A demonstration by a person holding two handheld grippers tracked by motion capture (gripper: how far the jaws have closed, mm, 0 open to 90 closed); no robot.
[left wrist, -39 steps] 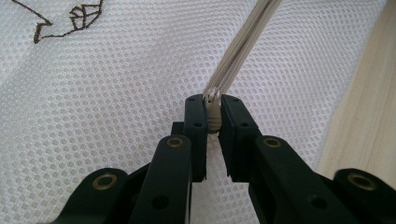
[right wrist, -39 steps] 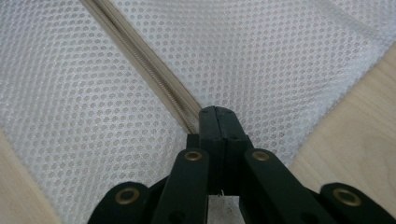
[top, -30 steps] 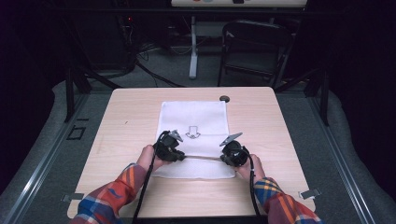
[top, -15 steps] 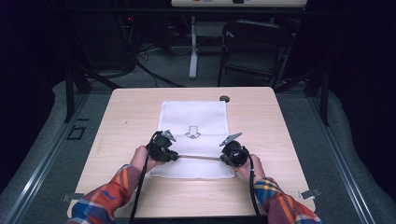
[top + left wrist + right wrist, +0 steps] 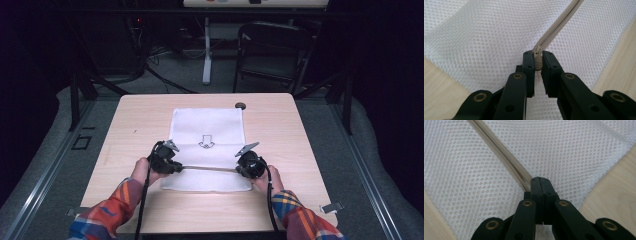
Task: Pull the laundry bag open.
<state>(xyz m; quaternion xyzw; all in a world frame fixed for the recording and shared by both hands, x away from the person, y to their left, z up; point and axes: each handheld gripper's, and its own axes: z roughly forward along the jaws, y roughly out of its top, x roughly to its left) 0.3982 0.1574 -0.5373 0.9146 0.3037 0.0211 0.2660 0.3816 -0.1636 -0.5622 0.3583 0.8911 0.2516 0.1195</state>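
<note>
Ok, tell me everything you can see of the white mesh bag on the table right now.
The mesh bag is white, fine-holed netting, flat on the wooden table near its middle, with a small printed arrow mark on it. A beige zipper runs across its near part, pulled taut between the two claws. The left claw is closed on the ribbed zipper pull; the right claw is clamped on the zipper's other end. The zipper teeth look closed along the visible run.
</note>
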